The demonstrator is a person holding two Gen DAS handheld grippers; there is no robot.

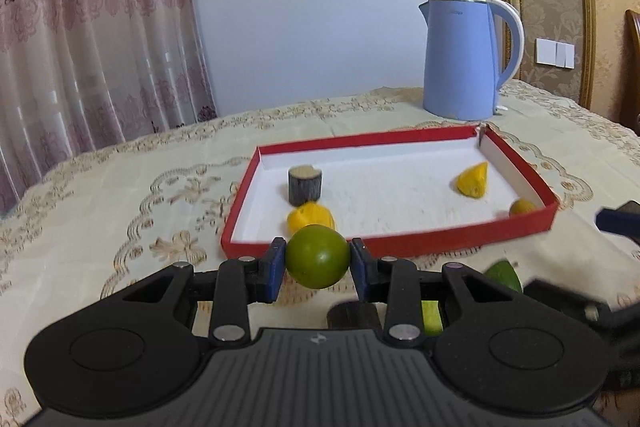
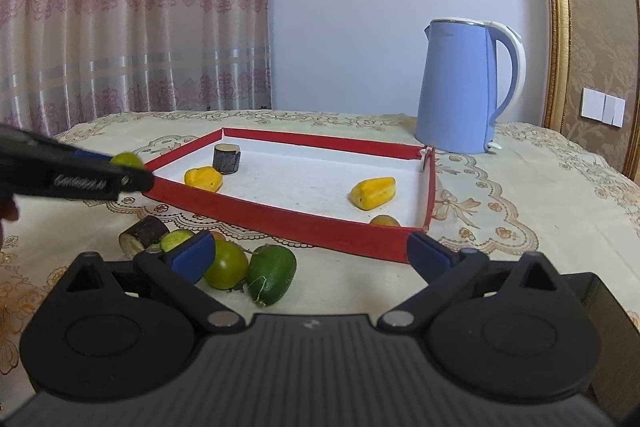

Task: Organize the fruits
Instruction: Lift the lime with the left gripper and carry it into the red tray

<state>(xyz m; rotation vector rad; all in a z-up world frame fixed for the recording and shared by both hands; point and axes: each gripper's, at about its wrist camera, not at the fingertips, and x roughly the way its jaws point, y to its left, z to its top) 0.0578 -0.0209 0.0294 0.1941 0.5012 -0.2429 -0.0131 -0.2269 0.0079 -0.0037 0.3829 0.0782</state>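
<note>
1. Green fruit [image 1: 317, 256], seen from your left wrist: the left gripper [image 1: 317, 261] has it clamped between both blue pads, above the tablecloth [image 1: 120, 195], just short of the red tray [image 1: 400, 245]. Two yellow pieces [image 1: 473, 180] and a dark log-like piece [image 1: 305, 184] lie inside the tray.
2. From your right wrist: the right gripper [image 2: 304, 255] hangs with jaws wide apart and empty, before the tray's near wall. Beside its left pad lie a green tomato-like fruit [image 2: 226, 264] and a cucumber piece [image 2: 272, 275].

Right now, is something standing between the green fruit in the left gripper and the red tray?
Only the tray's near wall. The left gripper holds the green fruit just before it, and a yellow piece lies just inside.
</note>
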